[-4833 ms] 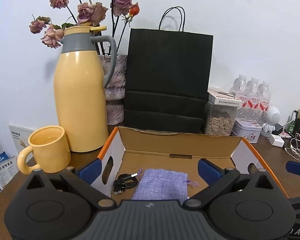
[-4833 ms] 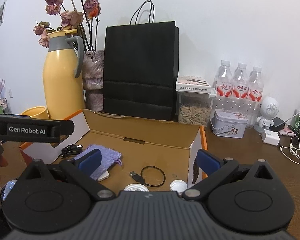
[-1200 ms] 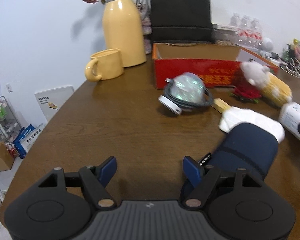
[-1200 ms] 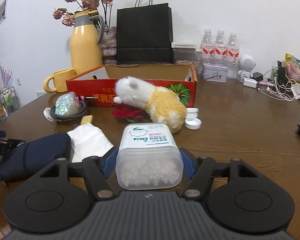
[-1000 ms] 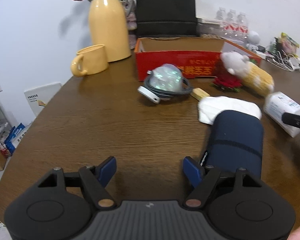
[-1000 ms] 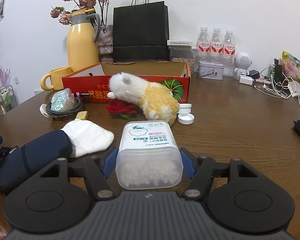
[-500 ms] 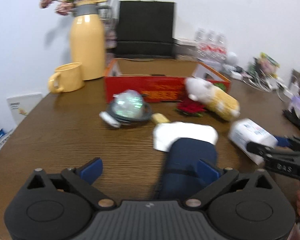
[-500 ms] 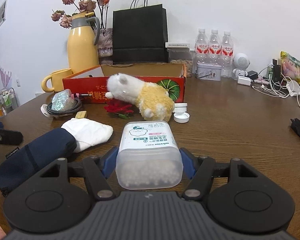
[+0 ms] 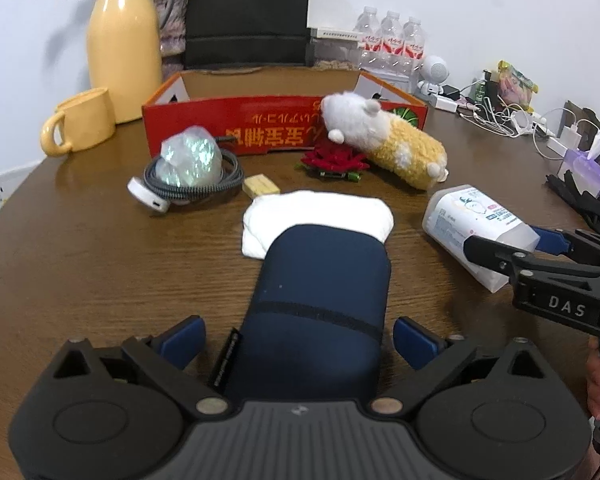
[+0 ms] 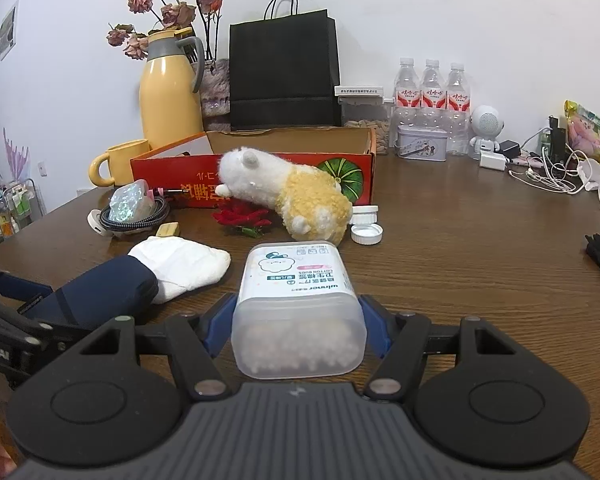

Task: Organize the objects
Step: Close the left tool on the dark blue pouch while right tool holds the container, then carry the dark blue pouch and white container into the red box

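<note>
Two blue pads of your left gripper [image 9: 298,340] stand wide to either side of the navy pouch [image 9: 320,292], and neither touches it; the jaws are easing inward from full spread. In your left wrist view the pouch lies flat on the wooden table [image 9: 100,264], its far end overlapping the white cloth [image 9: 320,212]. Beyond sit a coiled cable with a shiny wrapped lump [image 9: 190,168], a plush toy [image 9: 384,140] leaning against the red cardboard box [image 9: 284,128], and a red flower [image 9: 334,162] just in front of the box. Your right gripper [image 9: 500,246] shows at the right edge, clamped on the cotton bud box [image 9: 476,220].

From your right wrist view, your right gripper [image 10: 298,322] pinches the cotton bud box [image 10: 298,292] on both sides, holding it lengthwise with its label upward. The navy pouch [image 10: 96,296] lies to its left, touching the white cloth [image 10: 180,264]. Two white caps [image 10: 366,226] rest beside the plush toy [image 10: 288,196], near the corner of the red cardboard box [image 10: 356,172].
</note>
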